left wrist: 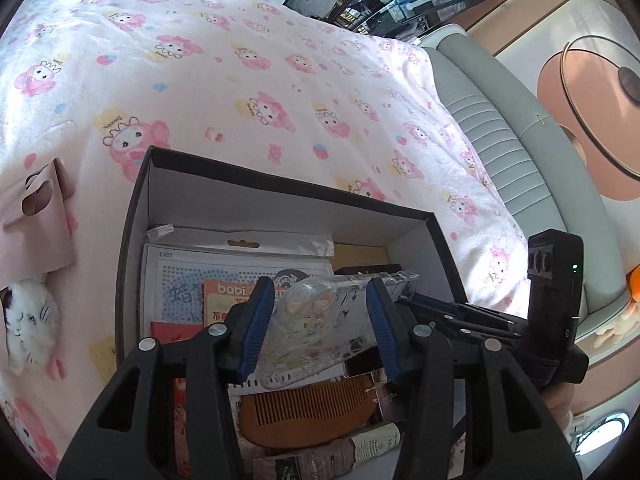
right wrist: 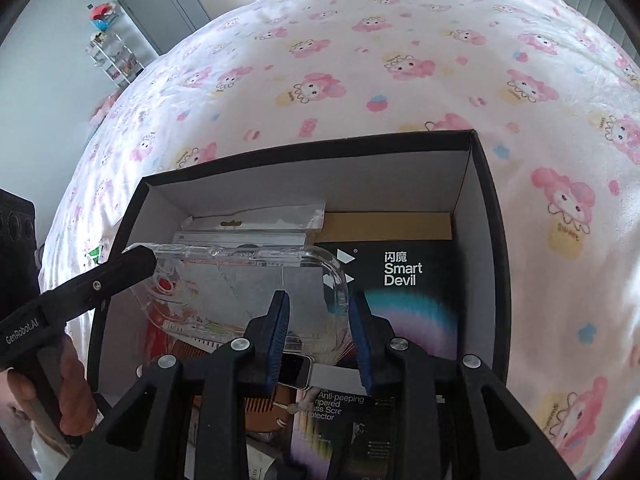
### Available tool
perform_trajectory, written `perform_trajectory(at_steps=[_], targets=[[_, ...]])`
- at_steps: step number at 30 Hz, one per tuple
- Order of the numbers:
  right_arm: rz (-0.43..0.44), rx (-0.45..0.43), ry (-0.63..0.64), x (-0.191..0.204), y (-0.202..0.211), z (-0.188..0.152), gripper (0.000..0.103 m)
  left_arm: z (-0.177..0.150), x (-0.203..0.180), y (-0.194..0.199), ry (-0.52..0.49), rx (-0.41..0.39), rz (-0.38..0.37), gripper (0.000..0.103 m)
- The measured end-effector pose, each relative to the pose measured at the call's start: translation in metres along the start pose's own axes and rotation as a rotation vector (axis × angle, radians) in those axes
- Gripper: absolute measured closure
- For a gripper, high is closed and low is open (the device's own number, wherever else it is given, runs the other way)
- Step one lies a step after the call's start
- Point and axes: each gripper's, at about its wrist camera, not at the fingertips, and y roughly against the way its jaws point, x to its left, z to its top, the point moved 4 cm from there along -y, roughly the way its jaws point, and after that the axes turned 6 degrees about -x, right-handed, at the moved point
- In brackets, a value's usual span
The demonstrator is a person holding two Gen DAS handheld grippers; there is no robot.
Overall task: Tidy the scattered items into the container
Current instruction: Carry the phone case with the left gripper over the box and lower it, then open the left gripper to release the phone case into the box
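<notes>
A clear phone case [left wrist: 316,328] hangs over the open black box [right wrist: 486,216] on the bed [left wrist: 248,92], clamped by both the left hand-held gripper [left wrist: 320,328] and the right hand-held gripper [right wrist: 320,336]. Inside the box lie a wooden comb [left wrist: 304,412], packaged cards and a black screen-protector box [right wrist: 404,292].

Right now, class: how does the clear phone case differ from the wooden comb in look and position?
The clear phone case is see-through plastic; the wooden comb is opaque brown with teeth. The case is held up over the box between the left gripper and right gripper; the comb lies loose inside it. Both are flat.
</notes>
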Motion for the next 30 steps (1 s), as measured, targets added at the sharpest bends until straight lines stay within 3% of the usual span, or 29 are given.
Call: perform_trajectory(at_steps=[10,16,25,30], targets=[[0.038,0.014,0.081,0.003,0.012,-0.015,0.075,-0.004,-0.007,0.011,-0.042,-0.019,-0.058,0.055],[0.188,0.080,0.052,0.007,0.010,-0.030,0.075,-0.014,-0.010,0.015,-0.064,0.004,-0.070,0.055],[0.229,0.037,0.015,0.027,0.017,-0.040,0.075,-0.031,-0.006,0.007,-0.061,0.047,-0.009,0.055],[0.205,0.034,-0.024,0.032,0.011,-0.049,0.075,-0.039,-0.003,0.004,-0.047,0.068,0.014,0.055]])
